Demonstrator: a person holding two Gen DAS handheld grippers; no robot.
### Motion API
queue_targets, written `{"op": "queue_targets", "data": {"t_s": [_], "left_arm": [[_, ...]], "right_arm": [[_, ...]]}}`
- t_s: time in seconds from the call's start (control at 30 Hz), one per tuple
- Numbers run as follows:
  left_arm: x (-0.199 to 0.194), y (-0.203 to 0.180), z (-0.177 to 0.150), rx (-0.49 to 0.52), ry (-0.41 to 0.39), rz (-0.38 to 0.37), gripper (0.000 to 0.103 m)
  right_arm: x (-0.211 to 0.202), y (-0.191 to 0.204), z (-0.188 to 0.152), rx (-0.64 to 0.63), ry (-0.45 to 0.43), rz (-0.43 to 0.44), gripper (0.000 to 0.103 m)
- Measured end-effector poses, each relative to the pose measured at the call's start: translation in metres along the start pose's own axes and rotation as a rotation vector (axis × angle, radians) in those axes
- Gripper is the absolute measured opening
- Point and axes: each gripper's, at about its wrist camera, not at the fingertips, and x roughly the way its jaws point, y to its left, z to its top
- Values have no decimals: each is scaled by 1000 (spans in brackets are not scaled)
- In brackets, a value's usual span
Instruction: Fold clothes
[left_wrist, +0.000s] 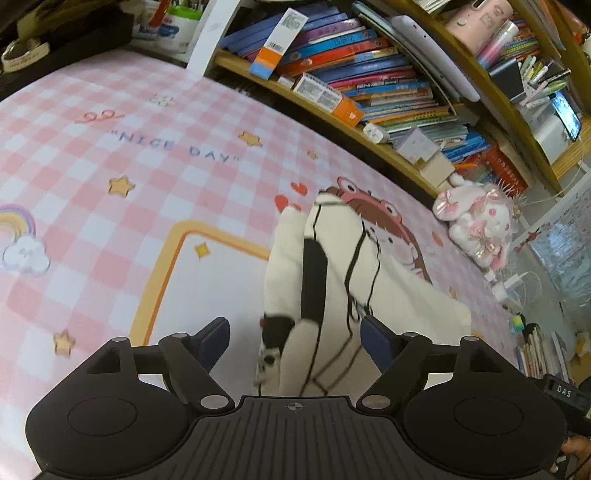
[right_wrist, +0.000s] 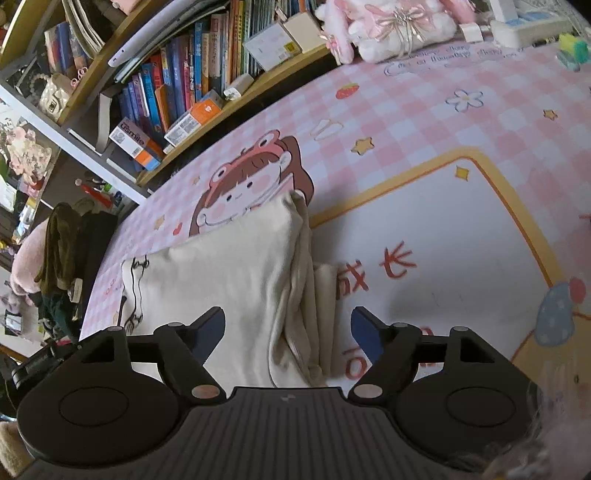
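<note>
We see a pink checked mat (left_wrist: 110, 155) covering the desk, a crowded bookshelf (left_wrist: 369, 74) behind it, and a pink plush toy (left_wrist: 476, 221) at its edge.

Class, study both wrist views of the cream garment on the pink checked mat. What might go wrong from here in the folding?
1. Both the left gripper and right gripper are open, so the cream garment lies unheld; its layers may spring apart.
2. The folded edge is bunched and uneven, so another fold could trap creases.
3. A regrasp may pinch only some layers.

Left gripper (left_wrist: 294, 334) pitched down toward 12 o'clock, jaws wide, right gripper (right_wrist: 288, 326) likewise, pads gripping nothing
</note>
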Motion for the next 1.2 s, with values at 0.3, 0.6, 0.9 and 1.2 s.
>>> {"op": "queue_targets", "data": {"t_s": [0.3, 0.6, 0.9, 1.2], "left_arm": [[5, 6, 2, -12, 7, 8, 80], [33, 22, 20, -115, 52, -47, 78], [46, 19, 25, -134, 92, -84, 52], [29, -17, 25, 43, 44, -41, 22]], "right_arm": [[4, -14, -5, 35, 65, 1, 82], [21, -13, 11, 112, 87, 44, 80], [33, -7, 19, 146, 72, 15, 57], [24, 32, 12, -112, 5, -44, 15]]}}
